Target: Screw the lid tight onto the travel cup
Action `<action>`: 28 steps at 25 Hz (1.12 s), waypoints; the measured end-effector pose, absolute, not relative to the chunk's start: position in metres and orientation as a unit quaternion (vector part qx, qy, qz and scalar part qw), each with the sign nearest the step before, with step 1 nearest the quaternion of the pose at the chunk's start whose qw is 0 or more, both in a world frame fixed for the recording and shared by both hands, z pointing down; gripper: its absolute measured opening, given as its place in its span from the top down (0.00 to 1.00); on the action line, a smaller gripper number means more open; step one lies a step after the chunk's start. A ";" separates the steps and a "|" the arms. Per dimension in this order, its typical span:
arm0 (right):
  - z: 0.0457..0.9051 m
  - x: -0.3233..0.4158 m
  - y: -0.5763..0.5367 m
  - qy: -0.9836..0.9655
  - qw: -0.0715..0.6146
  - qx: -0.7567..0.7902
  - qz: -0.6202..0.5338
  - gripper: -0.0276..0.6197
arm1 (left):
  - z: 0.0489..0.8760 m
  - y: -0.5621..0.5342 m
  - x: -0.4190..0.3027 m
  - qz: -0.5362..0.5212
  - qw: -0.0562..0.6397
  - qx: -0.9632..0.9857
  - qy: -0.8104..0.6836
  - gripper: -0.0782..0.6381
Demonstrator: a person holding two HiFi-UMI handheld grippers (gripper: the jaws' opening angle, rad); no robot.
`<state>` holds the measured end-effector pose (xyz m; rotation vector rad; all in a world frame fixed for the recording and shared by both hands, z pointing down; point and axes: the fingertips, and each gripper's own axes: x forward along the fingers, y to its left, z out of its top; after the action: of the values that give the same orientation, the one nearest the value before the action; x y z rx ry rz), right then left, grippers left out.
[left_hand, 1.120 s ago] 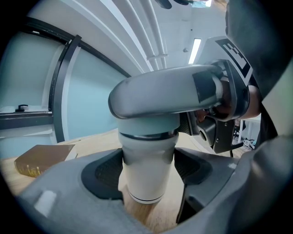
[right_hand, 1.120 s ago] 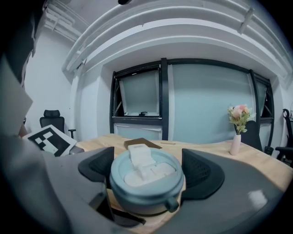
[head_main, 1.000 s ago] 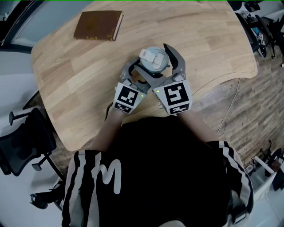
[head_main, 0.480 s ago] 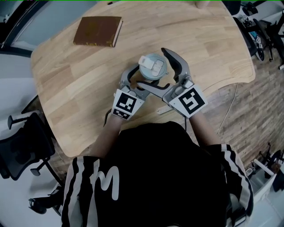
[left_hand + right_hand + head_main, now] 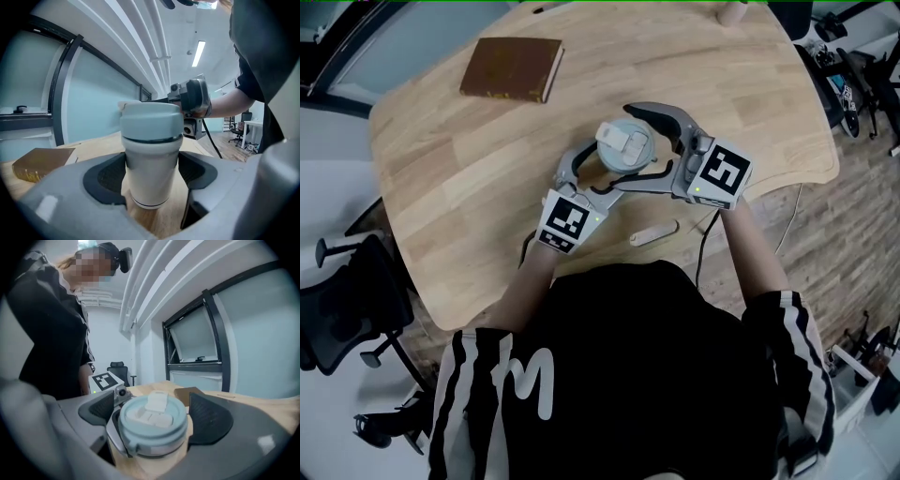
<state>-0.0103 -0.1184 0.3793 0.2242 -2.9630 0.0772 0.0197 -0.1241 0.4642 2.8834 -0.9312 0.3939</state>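
Left tongs (image 5: 151,180) clamp the cup (image 5: 151,154) steady on the worktop (image 5: 469,150) while right tongs (image 5: 154,416), jaws just opened, stand apart around its lid (image 5: 150,427), likely re-gripping for another twist

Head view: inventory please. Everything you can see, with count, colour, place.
table: 1, light wood, under everything
book: 1, brown, flat on the table's far left part
travel cup: 1, white body, upright mid-table
lid: 1, pale blue-grey, on the cup
small oblong thing: 1, whitish, on the table near the person, apart from the cup; unidentifiable
office chair: 1, black, on the floor left of the table
left gripper: 1, grey, pads closed on the cup's body
right gripper: 1, grey, jaws have just been opening, lid between them
person's top: 1, black with white stripes, bottom of view
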 end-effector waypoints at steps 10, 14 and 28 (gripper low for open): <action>0.384 -0.009 -0.124 -0.988 0.087 0.129 0.018 0.27 | 0.465 -0.125 0.020 0.128 0.042 0.942 -0.307 0.39; 0.384 -0.010 -0.125 -0.983 0.092 0.160 0.016 0.27 | 0.464 -0.125 0.020 0.128 0.042 0.942 -0.308 0.39; 0.378 -0.008 -0.127 -0.961 0.090 0.260 0.020 0.30 | 0.464 -0.124 0.021 0.132 0.041 0.940 -0.311 0.39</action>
<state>-0.0079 -0.1273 0.3778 0.7719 -2.8584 0.0605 0.0209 -0.1239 0.4638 2.8791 -0.9520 0.4044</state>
